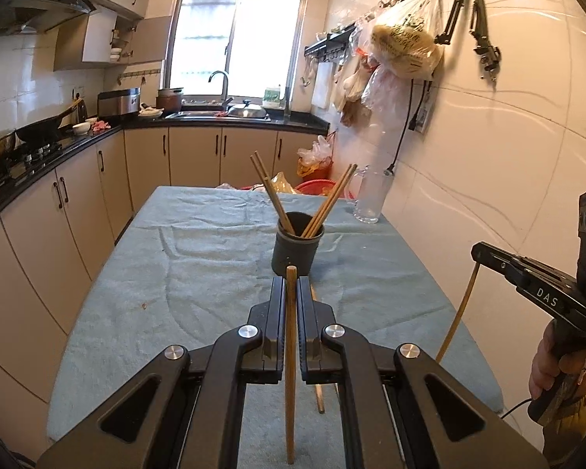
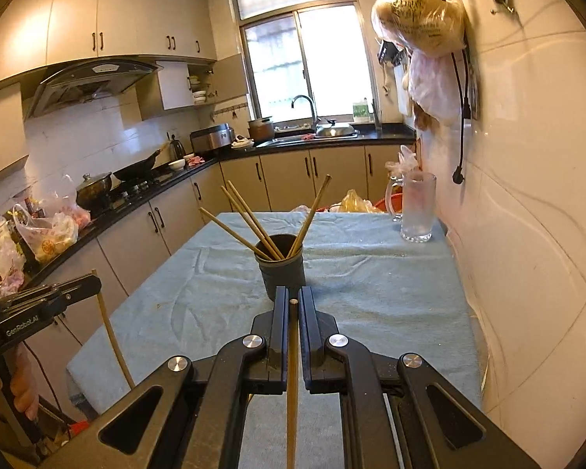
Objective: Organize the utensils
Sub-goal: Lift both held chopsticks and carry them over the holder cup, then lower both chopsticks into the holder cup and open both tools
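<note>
One long desk [image 1: 199, 258], draped in a pale blue towel, carries the work, and the cloth probably keeps thin sticks from rolling or clattering. Near its middle stands a dark round holder [image 1: 297, 249], upright, with several chopsticks [image 1: 271, 191] already leaning out of it in a fan, so it is plainly the place where the utensils belong. A clear glass mug [image 2: 417, 208] sits well apart by the wall, out of the way. Both tools point at the holder from the near end. The left tool [image 1: 291, 285] is clenched on one chopstick [image 1: 290, 371], gripped near its upper end so the long part hangs down, ready to drop in. The right tool [image 2: 293, 297] grasps another chopstick [image 2: 292, 391] likewise. One more stick [image 1: 318, 387] lies on the towel under the left tool, not yet collected.
</note>
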A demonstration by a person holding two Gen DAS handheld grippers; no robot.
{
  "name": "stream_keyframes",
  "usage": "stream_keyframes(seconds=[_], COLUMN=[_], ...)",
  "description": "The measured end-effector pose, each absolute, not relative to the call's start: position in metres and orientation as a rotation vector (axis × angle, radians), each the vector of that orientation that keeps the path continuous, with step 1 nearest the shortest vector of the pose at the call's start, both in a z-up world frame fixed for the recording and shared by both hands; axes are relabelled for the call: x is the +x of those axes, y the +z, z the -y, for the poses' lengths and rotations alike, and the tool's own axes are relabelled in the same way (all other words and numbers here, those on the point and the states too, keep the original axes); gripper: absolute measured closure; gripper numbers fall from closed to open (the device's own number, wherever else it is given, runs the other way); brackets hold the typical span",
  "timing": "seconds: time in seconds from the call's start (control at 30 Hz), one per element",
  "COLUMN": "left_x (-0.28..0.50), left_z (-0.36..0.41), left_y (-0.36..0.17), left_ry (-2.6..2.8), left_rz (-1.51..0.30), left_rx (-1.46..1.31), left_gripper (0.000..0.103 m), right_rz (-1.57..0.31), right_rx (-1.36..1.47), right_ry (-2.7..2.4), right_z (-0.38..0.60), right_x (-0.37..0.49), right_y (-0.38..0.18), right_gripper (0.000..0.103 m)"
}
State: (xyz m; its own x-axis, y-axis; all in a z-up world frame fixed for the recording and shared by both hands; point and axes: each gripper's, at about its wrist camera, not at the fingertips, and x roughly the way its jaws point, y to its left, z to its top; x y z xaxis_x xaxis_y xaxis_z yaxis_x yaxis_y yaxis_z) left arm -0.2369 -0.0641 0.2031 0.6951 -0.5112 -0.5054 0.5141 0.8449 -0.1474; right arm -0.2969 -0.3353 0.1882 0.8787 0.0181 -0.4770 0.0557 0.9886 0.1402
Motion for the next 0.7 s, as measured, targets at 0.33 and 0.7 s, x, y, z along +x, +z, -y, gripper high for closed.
stream_keyframes(seconds=[0.33,0.7], left_x=[-0.250,-0.229], left_z=[0.068,0.074], left_y=[0.209,0.236], left_ry=[-0.605,-0.641], left_rz=[-0.531,-0.499], left_rx=[0.004,-0.038], left_gripper=[0.098,0.098], right_rz=[-0.460,-0.415], right_rx=[0.146,0.160], right_ry=[0.011,-0.002], right_z=[0.329,0.333], right_x=[-0.313,-0.296], right_y=[0.200,0.216], right_gripper=[0.098,0.098])
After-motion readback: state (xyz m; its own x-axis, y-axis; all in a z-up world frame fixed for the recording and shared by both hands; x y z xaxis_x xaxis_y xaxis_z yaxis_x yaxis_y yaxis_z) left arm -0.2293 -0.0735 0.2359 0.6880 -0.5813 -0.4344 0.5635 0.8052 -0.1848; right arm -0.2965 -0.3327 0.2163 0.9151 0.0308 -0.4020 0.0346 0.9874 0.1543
